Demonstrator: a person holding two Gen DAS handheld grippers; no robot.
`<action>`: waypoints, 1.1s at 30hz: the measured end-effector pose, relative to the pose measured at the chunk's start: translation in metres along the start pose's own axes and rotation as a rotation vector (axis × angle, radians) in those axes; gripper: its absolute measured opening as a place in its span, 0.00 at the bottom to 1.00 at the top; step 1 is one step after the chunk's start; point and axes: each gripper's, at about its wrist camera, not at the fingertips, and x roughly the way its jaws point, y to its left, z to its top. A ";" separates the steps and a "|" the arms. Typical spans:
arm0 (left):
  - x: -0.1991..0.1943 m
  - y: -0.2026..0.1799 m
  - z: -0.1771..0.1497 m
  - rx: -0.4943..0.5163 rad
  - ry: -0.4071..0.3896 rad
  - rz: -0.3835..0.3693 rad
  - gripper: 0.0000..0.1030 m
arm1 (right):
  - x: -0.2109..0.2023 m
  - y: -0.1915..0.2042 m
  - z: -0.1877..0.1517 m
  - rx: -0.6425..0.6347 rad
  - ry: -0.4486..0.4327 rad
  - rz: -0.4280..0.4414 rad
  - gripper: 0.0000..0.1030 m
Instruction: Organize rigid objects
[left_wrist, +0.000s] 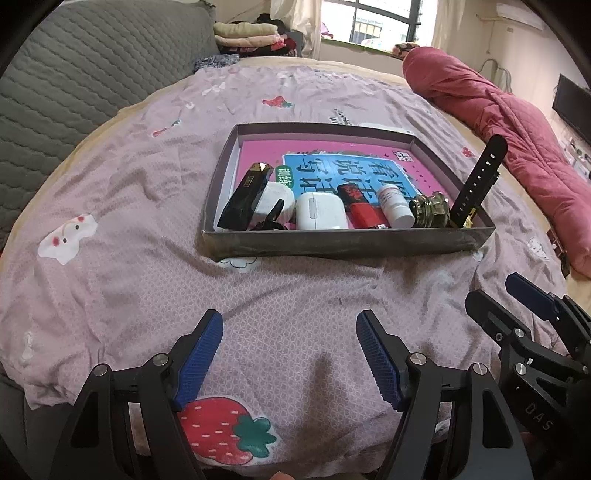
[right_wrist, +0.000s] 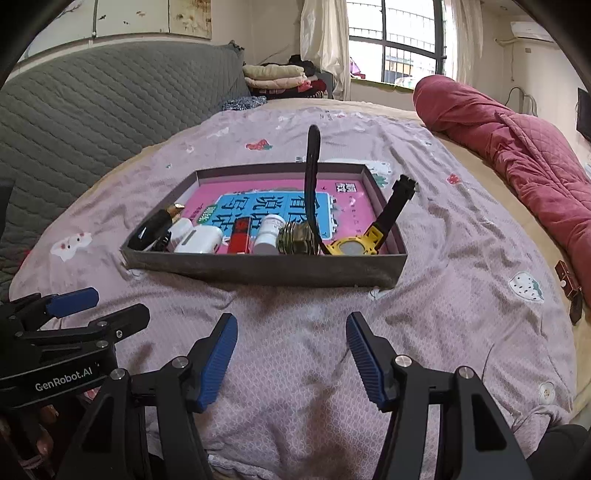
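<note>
From the left wrist, the left gripper (left_wrist: 290, 354) is hovering over the bedsheet (left_wrist: 110, 206) with fingers apart and empty. Ahead, the box (left_wrist: 347, 245) is holding a row along its near wall: black case (left_wrist: 243, 197), earbud case (left_wrist: 319, 212), red lighter (left_wrist: 360, 205), white bottle (left_wrist: 395, 205).

From the right wrist, the right gripper (right_wrist: 291, 356) is likewise hanging spread and empty. The yellow watch (right_wrist: 354, 245) is sitting in the box's near right corner. Nothing loose is showing on the sheet, so sorting looks essentially finished.
</note>
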 end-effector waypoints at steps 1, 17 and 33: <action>0.001 0.000 0.000 -0.001 0.002 0.001 0.74 | 0.001 0.000 0.000 0.000 0.000 0.000 0.59; 0.011 0.001 0.000 -0.004 0.006 -0.014 0.74 | 0.010 -0.001 -0.004 -0.010 0.009 -0.010 0.59; 0.011 0.001 0.000 -0.001 0.007 -0.005 0.74 | 0.011 -0.001 -0.004 -0.010 0.015 -0.017 0.59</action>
